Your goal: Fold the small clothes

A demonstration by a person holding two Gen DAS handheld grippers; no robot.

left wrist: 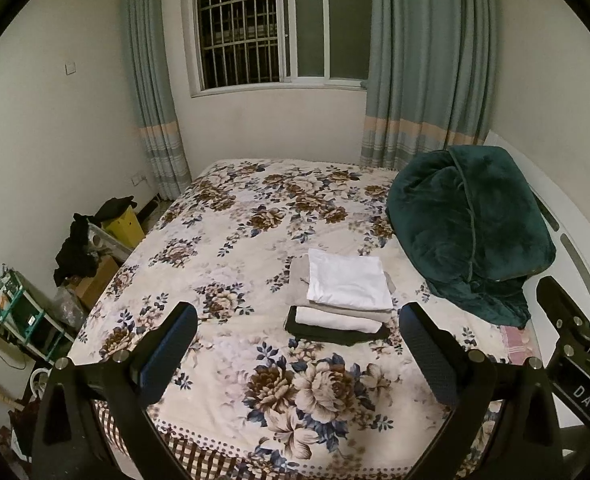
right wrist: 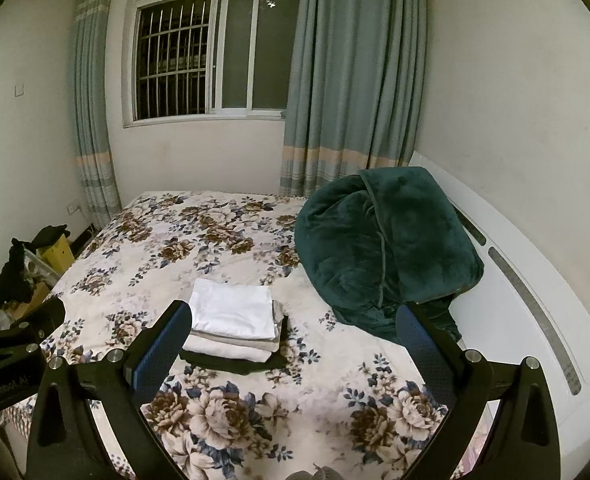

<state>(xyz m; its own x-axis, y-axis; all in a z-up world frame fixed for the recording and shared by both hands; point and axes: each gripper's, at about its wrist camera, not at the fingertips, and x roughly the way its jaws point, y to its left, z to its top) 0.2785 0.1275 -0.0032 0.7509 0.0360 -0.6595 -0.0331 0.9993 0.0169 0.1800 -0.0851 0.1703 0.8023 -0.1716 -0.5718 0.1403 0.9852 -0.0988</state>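
Observation:
A stack of folded clothes (left wrist: 345,294) lies on the floral bedspread (left wrist: 231,248): a white piece on top, beige and white ones under it, a black one at the bottom. It also shows in the right wrist view (right wrist: 233,324). My left gripper (left wrist: 297,336) is open and empty, held above the bed in front of the stack. My right gripper (right wrist: 295,336) is open and empty, just right of the stack and above the bed. The right gripper's body shows at the right edge of the left wrist view (left wrist: 575,344).
A dark green plush blanket (left wrist: 471,220) is heaped at the right side of the bed against the white headboard (right wrist: 535,300). Boxes, dark clothes and a small shelf (left wrist: 27,312) crowd the floor left of the bed. A window and curtains are behind.

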